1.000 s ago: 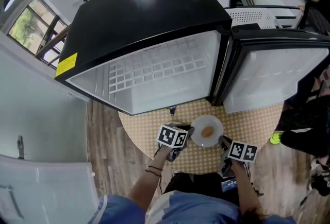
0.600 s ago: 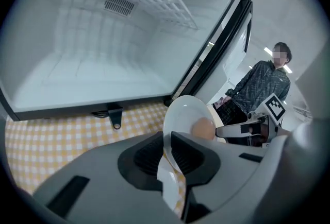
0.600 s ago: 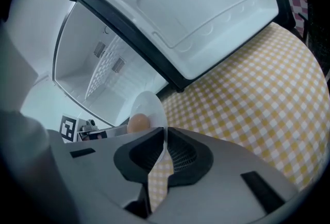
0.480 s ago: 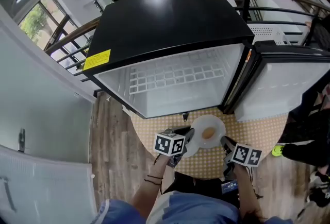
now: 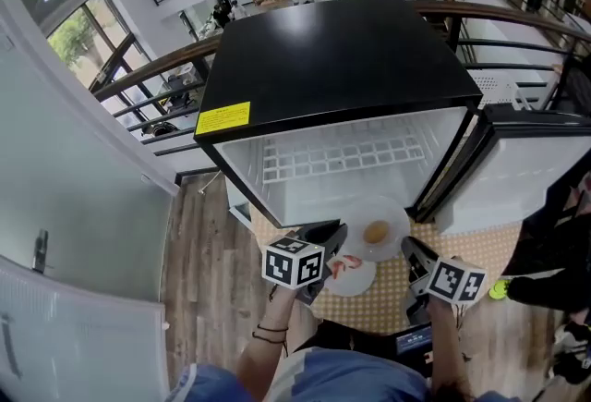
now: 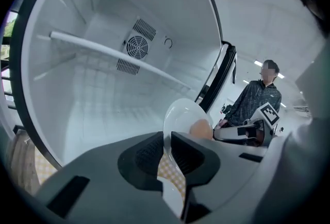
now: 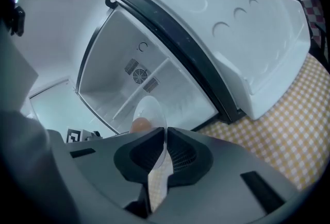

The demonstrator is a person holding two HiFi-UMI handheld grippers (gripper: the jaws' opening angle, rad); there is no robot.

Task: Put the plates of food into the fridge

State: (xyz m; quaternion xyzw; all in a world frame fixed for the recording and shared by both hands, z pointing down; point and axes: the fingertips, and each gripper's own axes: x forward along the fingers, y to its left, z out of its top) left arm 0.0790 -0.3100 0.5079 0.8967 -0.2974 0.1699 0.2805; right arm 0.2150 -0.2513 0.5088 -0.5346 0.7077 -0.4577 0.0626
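Observation:
A white plate [image 5: 388, 217] with a brown bun [image 5: 376, 231] on it is held in the air in front of the open fridge [image 5: 342, 67]. My left gripper [image 5: 332, 241] is shut on the plate's left rim and my right gripper [image 5: 411, 252] on its right rim. In the left gripper view the plate [image 6: 180, 115] stands edge-on between the jaws, with the bun [image 6: 201, 128] beyond and the fridge's white inside [image 6: 103, 89] ahead. The right gripper view shows the same plate [image 7: 150, 110] and bun [image 7: 138, 125] pinched between its jaws.
A second white plate with red food [image 5: 349, 275] lies on the round checked table [image 5: 480, 248] below the lifted plate. The fridge door [image 5: 526, 174] stands open at the right. A wire shelf [image 5: 342, 158] spans the fridge. A person [image 6: 258, 102] stands to the right.
Both grippers have lifted the plate with the bun off the table up to the fridge opening. The plate with red food underneath has come into sight.

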